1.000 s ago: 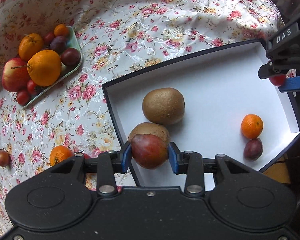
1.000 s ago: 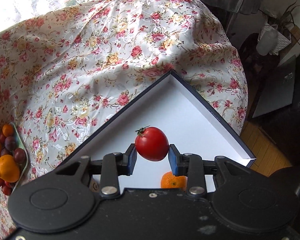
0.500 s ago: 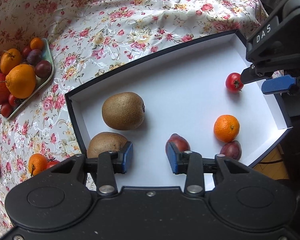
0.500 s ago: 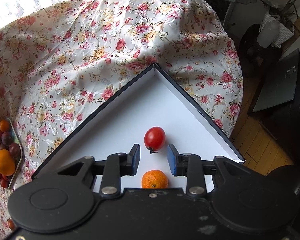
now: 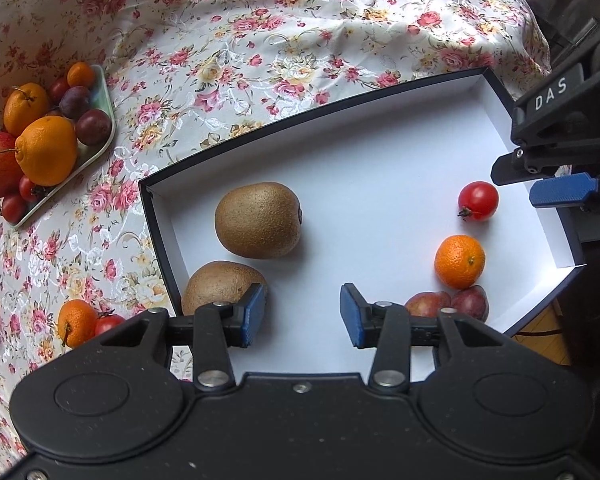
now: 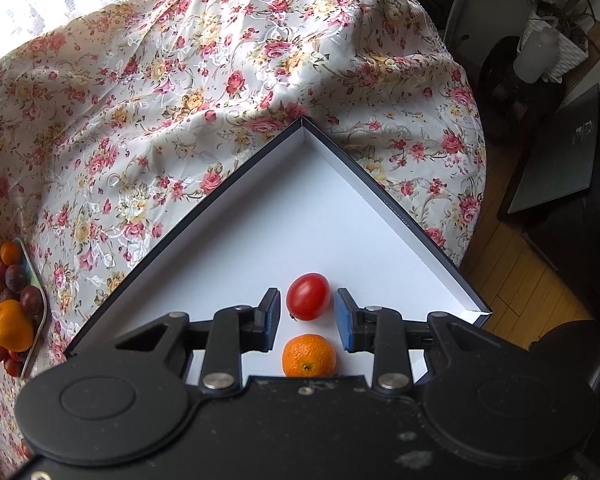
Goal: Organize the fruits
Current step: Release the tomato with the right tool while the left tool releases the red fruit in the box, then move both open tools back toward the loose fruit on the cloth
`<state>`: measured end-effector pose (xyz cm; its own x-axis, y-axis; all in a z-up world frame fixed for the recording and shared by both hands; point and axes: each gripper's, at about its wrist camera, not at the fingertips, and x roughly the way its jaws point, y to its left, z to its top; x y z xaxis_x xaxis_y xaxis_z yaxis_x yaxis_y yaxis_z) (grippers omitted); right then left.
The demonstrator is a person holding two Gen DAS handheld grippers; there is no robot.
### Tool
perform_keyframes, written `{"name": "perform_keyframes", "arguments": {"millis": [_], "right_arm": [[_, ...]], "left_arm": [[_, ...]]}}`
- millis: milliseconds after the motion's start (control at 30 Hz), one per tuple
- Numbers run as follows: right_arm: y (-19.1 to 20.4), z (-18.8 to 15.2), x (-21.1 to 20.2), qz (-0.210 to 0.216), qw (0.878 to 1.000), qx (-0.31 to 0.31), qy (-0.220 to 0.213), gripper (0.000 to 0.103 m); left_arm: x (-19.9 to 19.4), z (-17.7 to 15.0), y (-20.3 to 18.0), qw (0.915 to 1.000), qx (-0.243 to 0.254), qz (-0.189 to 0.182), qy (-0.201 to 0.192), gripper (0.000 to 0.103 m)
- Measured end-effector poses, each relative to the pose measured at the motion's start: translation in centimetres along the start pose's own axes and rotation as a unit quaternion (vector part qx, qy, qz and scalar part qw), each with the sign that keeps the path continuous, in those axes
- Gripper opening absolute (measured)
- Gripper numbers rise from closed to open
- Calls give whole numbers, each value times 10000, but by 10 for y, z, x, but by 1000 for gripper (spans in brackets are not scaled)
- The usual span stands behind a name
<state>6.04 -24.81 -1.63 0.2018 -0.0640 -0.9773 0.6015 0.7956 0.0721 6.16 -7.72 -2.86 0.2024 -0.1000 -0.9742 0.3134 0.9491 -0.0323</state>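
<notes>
The left hand-held gripper (image 5: 302, 314) is spreading empty above the shallow white dark-rimmed box (image 5: 380, 92); the right hand-held gripper (image 6: 306, 314) is hanging spread around the released small red tomato (image 6: 308, 296), lower centre, grouping fruits there.

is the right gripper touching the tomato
Apart. The right wrist view shows white box floor on both sides between the tomato and the right gripper pads.
</notes>
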Motion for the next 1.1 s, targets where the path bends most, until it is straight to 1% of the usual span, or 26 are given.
{"name": "perform_keyframes", "arguments": {"millis": [100,300,500,600,767,867,1100], "right_arm": [[1,-1,1,-25,10000,9,36,33],[4,-2,3,71,9997,140,175,33],[18,-9,2,223,9989,251,323,33],[31,-14,3,332,9983,255,413,33],[65,-26,4,246,9984,-132,496,33],[85,-35,1,279,9978,-336,496,33],[134,-57,0,441,9940,-810,597,33]], "left_arm": [[-3,1,5,10000,-64,18,-20,51],[-10,2,23,9996,-225,145,-127,52],[-16,3,52,9983,-502,216,-195,52],[-20,3,70,9970,-672,298,-221,52],[-25,1,105,9938,-1027,364,-228,52],[-28,-1,128,9909,-1265,393,-223,52],[-36,-10,188,9810,-1861,479,-249,52]]}}
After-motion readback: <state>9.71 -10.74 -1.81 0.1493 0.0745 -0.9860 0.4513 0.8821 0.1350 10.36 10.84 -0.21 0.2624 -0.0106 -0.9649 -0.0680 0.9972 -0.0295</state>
